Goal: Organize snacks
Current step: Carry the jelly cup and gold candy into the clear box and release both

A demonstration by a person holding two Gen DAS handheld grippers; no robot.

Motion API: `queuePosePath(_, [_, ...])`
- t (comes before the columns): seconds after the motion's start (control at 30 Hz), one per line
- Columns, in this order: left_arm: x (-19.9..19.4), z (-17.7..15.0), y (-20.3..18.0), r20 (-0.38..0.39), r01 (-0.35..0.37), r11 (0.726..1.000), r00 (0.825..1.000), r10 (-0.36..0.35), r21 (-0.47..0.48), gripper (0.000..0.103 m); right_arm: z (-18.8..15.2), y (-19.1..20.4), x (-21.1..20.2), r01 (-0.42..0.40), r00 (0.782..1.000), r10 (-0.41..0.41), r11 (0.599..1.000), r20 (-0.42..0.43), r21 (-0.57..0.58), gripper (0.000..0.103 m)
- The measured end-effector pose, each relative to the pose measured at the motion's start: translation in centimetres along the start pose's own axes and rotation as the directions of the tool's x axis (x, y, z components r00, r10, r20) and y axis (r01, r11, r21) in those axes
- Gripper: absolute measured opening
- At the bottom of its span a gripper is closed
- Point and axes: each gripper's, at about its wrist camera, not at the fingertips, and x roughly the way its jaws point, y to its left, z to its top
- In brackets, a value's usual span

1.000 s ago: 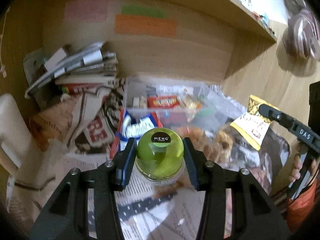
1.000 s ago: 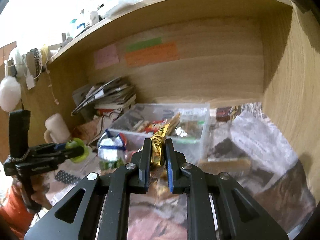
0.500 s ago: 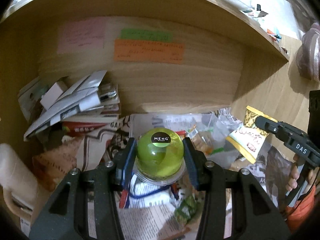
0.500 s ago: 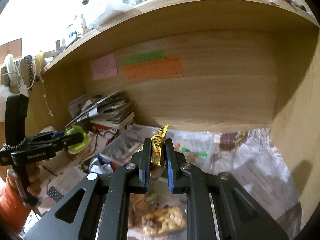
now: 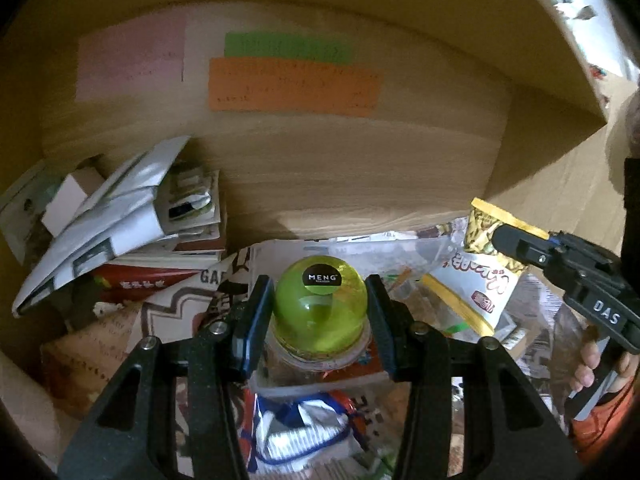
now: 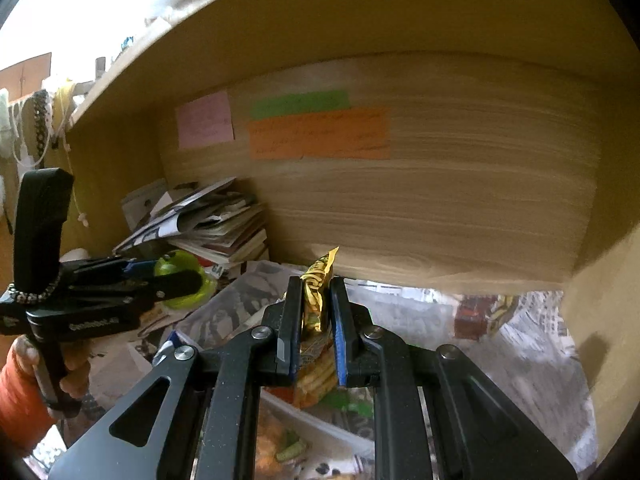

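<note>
My left gripper (image 5: 320,308) is shut on a green dome-shaped jelly cup (image 5: 320,308) with a black MENG label and holds it above a clear plastic snack bin (image 5: 320,390). In the right wrist view the left gripper (image 6: 180,280) and its cup (image 6: 182,270) show at the left. My right gripper (image 6: 316,304) is shut on a yellow snack packet (image 6: 316,292), held over the bin (image 6: 320,428). In the left wrist view the right gripper (image 5: 516,246) and the packet (image 5: 480,276) hang at the right.
A wooden cubby back wall (image 5: 320,172) carries pink, green and orange notes (image 5: 292,84). A stack of books and papers (image 5: 120,232) fills the left. A blue-white snack bag (image 5: 304,432) lies in front of the bin. Newspaper (image 6: 520,344) lines the floor.
Both grippers have moved up and deeper into the cubby with their loads. The bin has dropped lower in both views, and the back wall is closer.
</note>
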Motion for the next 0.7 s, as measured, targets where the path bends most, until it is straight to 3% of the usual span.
queuePosePath(0.4, [6.0,-0.1,1.2,-0.139,0.017,1.0,0.99,-0.02,-0.023,0.047,-0.6,0.1,5.8,-0.019,0.992,0.016,1.0,-0.125,-0.025,0.012])
queuePosePath(0.7, [6.7,0.1,0.4,-0.158,0.03,0.999,0.987,-0.032,-0.013,0.047,-1.3,0.4,7.3,-0.029,0.982,0.023,0.999,-0.19,-0.032,0.013])
